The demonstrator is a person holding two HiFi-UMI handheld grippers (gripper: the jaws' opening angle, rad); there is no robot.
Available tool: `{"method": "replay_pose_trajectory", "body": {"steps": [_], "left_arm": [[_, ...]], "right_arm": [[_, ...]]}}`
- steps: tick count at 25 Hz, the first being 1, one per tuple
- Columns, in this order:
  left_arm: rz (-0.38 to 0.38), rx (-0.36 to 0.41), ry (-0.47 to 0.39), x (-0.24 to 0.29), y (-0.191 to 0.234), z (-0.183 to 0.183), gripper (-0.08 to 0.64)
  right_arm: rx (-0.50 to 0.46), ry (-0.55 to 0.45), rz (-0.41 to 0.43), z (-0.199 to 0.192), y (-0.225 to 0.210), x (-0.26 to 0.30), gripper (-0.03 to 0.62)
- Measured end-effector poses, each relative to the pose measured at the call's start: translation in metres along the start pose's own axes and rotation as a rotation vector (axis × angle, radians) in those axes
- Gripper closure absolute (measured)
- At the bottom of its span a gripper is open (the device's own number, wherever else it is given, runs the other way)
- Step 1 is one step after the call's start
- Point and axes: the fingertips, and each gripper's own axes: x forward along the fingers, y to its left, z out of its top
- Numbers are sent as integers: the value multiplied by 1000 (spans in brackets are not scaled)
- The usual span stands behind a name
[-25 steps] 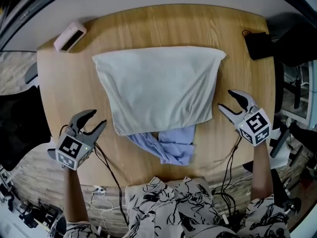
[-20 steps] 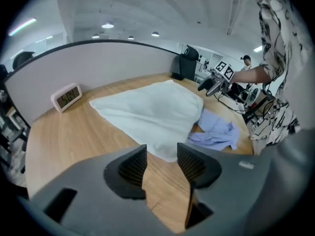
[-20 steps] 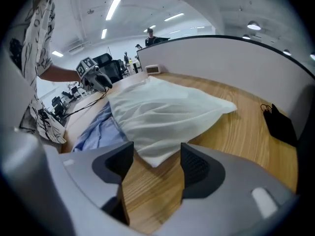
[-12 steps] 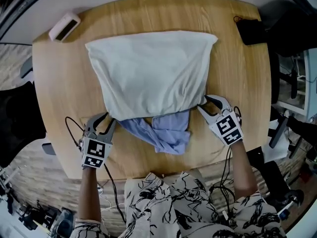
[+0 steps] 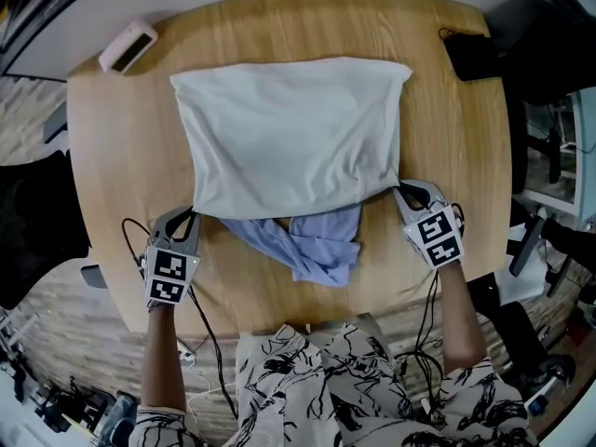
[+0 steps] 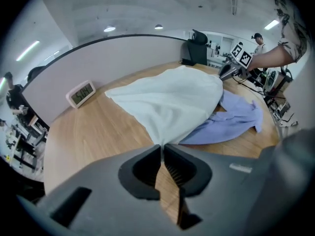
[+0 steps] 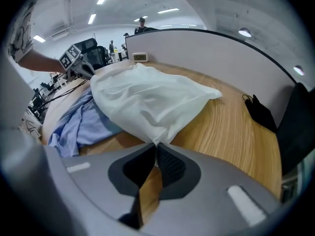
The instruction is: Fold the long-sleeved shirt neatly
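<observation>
— While the shirt (image 5: pixel 293 133) lies across the middle of the bench (image 5: pixel 447 110), where do we stand?
— Left claw (image 5: pixel 191 214) and right claw (image 5: pixel 402 192) have just clamped shut on its two near corners. Likely next: lift both evenly and fold toward the far edge.

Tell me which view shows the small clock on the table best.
The left gripper view: the clock faces that camera, display visible. The head view shows mostly its casing from above, at the table's far left edge. The right gripper view shows it tiny and distant.
</observation>
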Motion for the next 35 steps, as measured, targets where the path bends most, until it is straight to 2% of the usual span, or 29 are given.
{"method": "replay_pose_trajectory", "body": {"steps": [4,7,9,10,11,12,13,14,16,18,20,21,22,25,29,35], "left_arm": [[42,-13,30,4,9,-7,531],[45,-13,26,2,6,-10,531],[35,14,15,0,0,-8,531],[32,29,8,0,-3,-8,529],[30,40,3,0,-5,-7,529],[30,42,2,0,-6,-6,529],[30,40,3,-1,-6,-5,529],[31,37,3,-1,-6,-4,529],[34,36,3,0,-7,-3,529],[35,39,6,2,-8,-2,529],[34,42,12,4,-9,-3,529],[34,44,17,5,-10,-4,529],[34,44,24,6,-10,-6,529],[50,35,42,6,-7,-9,529],[77,24,55,5,-3,-14,531],[95,8,63,7,0,-12,530]], "right_arm": [[25,-5,-28,-6,-7,1,563],[63,-30,-25,-11,-6,0,561],[22,-46,-12,-9,0,-2,546],[-13,-50,0,-6,4,-5,522],[-32,-56,24,-4,8,-8,469],[-28,-69,56,-1,12,-11,390],[0,-91,88,3,14,-15,340],[43,-117,111,8,13,-18,337],[141,-160,131,15,7,-18,370],[232,-162,134,16,-2,-10,413],[317,-138,165,13,-4,-1,473],[342,-125,184,12,-3,2,532],[354,-115,193,12,-2,3,565],[388,-112,166,9,-8,-6,565],[510,-142,95,-3,-29,-26,566],[414,-55,-2,-19,-40,-21,558]]}}
